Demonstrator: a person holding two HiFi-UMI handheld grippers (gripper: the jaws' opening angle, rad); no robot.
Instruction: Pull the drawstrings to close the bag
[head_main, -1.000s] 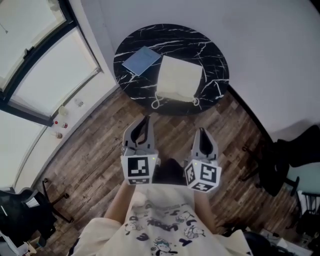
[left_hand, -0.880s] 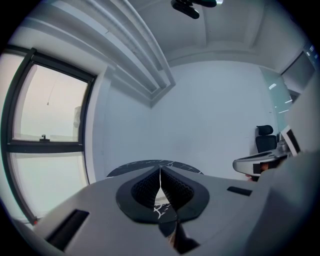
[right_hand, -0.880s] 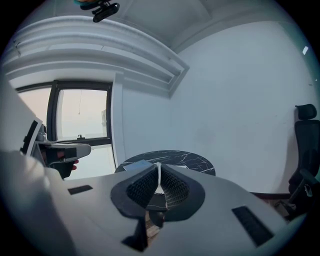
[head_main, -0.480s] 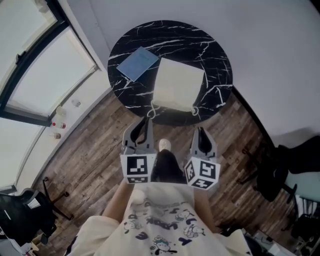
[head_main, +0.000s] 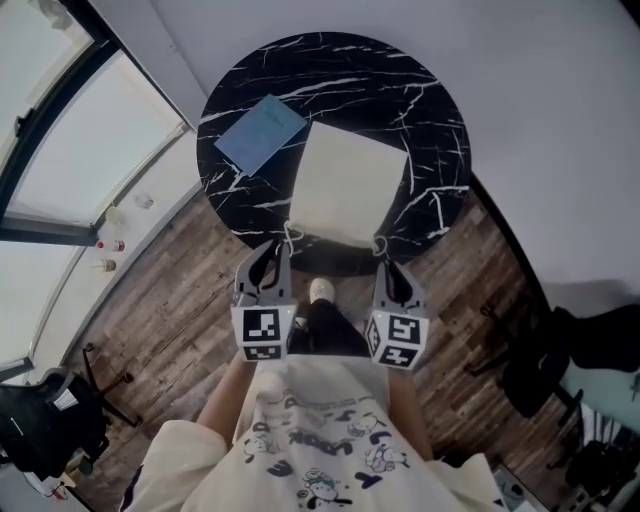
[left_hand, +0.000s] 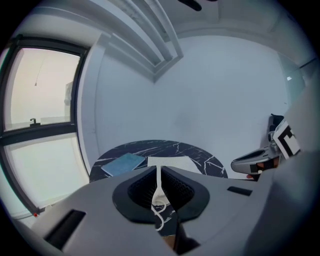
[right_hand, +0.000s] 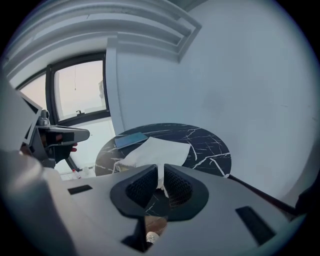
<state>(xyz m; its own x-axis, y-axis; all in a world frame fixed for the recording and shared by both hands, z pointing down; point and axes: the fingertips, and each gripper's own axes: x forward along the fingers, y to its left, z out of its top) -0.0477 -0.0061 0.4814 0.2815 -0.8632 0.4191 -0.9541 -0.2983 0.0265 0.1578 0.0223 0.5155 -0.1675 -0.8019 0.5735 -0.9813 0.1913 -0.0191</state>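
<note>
No brand or label can be read anywhere. The cubes on the left tongs and right tongs carry only black-and-white square marker patterns, not letters. The cream shirt on the person has dark cartoon figures, and any lettering there is too small to read. The flat blue rectangular booklet has a plain cover in every view.

The cream cloth drawstring bag lies flat on the round black marble desk with white veins, in the half of the desk nearer the person. It is close to square, so no side is clearly the longer. Its mouth edge lies at the desk's near rim and faces the person, and its closed bottom points towards the pale wall. In the head view, the line from mouth to bottom leans a little to the right. The blue booklet sits just beside the bag's far left corner, and I cannot tell whether they touch.

The left drawstring, a thin white cord, leaves the left end of the mouth. The left gripper view shows the left tongs closed narrow on this cord, with a loop of it hanging behind the pads. The right drawstring leaves the right end of the mouth. It is pinched the same way in the right tongs, which are closed tight on the white cord.

Both tongs sit at the near rim of the desk, above the brown wooden plank floor, with the pale toe of a shoe between them.
</note>
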